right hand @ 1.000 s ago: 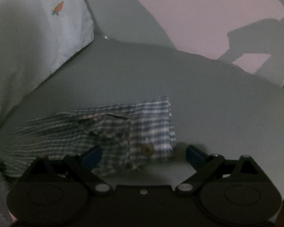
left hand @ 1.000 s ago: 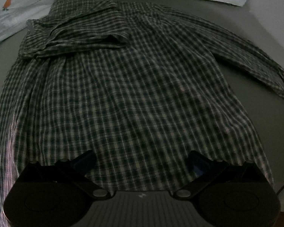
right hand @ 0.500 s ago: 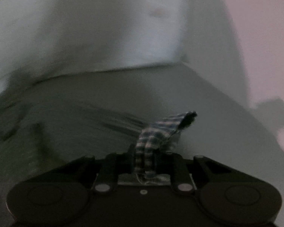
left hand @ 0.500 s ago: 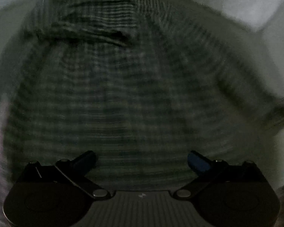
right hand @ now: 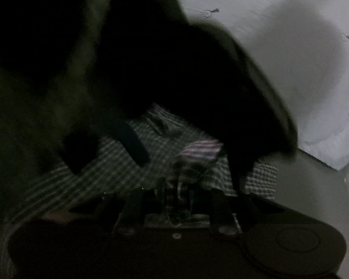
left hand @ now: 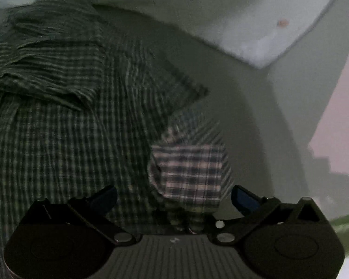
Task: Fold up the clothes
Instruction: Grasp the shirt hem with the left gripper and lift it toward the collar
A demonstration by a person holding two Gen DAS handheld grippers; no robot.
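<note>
A dark green checked shirt (left hand: 58, 127) lies spread on a grey bed sheet (left hand: 256, 116), collar end far left. My left gripper (left hand: 174, 197) is open above the shirt's body. The sleeve cuff (left hand: 190, 172) hangs between its blue fingertips (left hand: 244, 200), lifted over the shirt. My right gripper (right hand: 181, 193) is shut on the sleeve cuff (right hand: 200, 150) and holds it over the shirt (right hand: 104, 162). The left gripper's dark body (right hand: 174, 69) fills much of the right wrist view, with one blue pad (right hand: 132, 144) showing.
A white cloth with carrot prints (right hand: 302, 58) lies at the sheet's far edge, also in the left wrist view (left hand: 256, 23). A pale pink wall (left hand: 337, 127) stands at the right. The right wrist view is very dark.
My right gripper closed on the sleeve cuff, lifted it and carried it over the shirt's body toward the left gripper. The left gripper swung right and stayed open.
</note>
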